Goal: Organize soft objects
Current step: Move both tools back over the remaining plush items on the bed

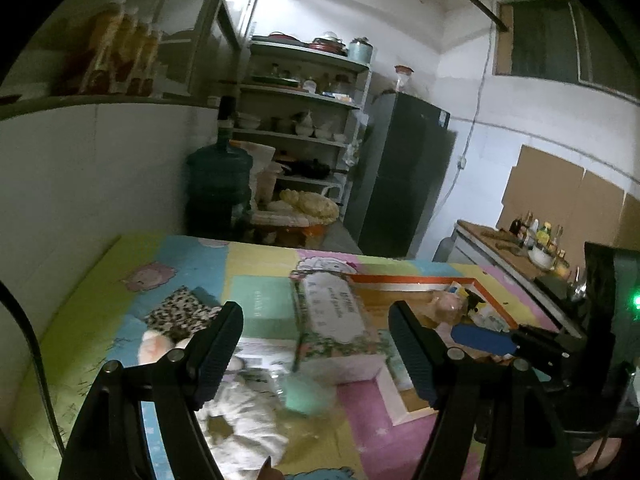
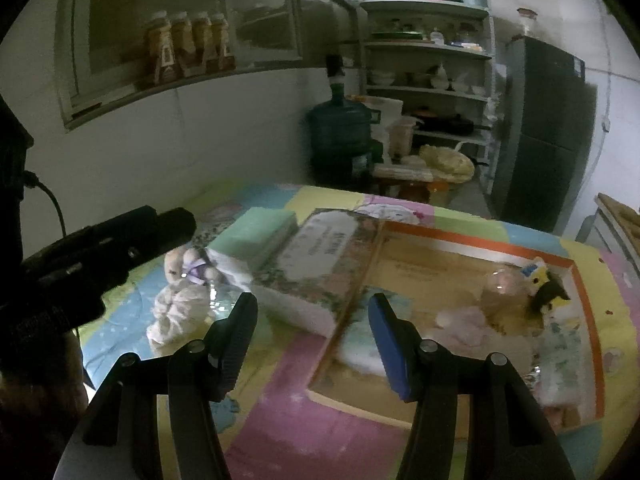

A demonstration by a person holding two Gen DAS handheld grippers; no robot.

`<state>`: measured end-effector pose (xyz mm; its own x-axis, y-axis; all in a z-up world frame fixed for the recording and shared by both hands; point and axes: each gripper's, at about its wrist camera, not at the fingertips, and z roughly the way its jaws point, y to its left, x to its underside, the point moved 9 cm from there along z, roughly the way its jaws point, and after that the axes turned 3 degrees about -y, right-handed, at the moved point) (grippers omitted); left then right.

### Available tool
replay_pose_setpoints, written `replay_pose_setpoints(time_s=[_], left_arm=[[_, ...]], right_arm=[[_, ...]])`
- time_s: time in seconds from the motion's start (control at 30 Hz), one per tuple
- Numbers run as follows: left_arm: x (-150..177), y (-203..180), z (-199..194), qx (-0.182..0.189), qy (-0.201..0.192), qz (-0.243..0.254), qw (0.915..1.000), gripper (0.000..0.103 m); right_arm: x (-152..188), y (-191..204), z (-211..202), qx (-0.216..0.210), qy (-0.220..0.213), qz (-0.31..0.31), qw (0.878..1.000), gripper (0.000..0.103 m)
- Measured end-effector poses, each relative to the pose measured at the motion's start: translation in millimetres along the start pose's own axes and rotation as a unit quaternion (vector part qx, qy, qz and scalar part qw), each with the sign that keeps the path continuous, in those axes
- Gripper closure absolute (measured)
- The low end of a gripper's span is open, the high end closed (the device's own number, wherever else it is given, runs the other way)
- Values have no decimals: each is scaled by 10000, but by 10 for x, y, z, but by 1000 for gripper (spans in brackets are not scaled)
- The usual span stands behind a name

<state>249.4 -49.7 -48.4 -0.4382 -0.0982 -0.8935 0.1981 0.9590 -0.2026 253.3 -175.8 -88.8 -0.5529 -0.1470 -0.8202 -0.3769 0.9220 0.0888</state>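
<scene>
My left hand-held gripper (image 1: 316, 344) hangs released with nothing between its jaws, above the pastel patchwork-covered surface (image 1: 132, 256). My right hand-held gripper (image 2: 308, 344) is likewise parted and empty. A cream plush rabbit with a purple bow (image 2: 180, 292) lies on the surface left of the floral rectangular box (image 2: 320, 264). Right of that box sits the shallow orange-rimmed cardboard tray (image 2: 480, 246), holding a pale pink soft toy (image 2: 464, 320) and a yellow-and-black plush (image 2: 544, 284). A leopard-print cloth (image 1: 180, 312) lies farther left.
</scene>
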Motion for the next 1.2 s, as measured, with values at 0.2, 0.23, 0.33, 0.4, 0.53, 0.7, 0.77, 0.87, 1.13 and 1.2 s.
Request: replay_pose_setpoints(time_s=[0.2,0.23,0.33,0.4,0.53,0.7,0.77,0.87,1.13,1.2], left_arm=[[33,332,-124,-124,-65,-117,9998,28],[48,401,-142,-148,-58,-157,9997,28],[90,570,-181,-219,-41,-212,9995,28],[127,671,-198,-224,-11,-252,9994,28],[245,830,-191,-92,146,-382,9991,28],[426,987,-139,7,376,-454,9983,28],[516,1023,-102,38,502,-457,9977,28],[673,1047,-20,36,726,-406,9965,28],[982,1040,183,18,1268,-331,9914,28],[1026,1068,235,-74,1388,-367,9896,29]], right_arm=[[55,221,123,-138,95,13,9999,44],[70,255,146,-160,116,16,9998,44],[120,347,215,-221,181,24,9996,44],[146,417,263,-257,224,34,9994,44],[181,504,340,-303,296,51,9991,44],[208,590,433,-315,393,38,9987,43],[222,607,462,-312,425,42,9986,43],[239,627,507,-315,467,40,9984,43],[273,607,583,-262,546,77,9981,43],[279,588,601,-247,567,90,9980,43]])
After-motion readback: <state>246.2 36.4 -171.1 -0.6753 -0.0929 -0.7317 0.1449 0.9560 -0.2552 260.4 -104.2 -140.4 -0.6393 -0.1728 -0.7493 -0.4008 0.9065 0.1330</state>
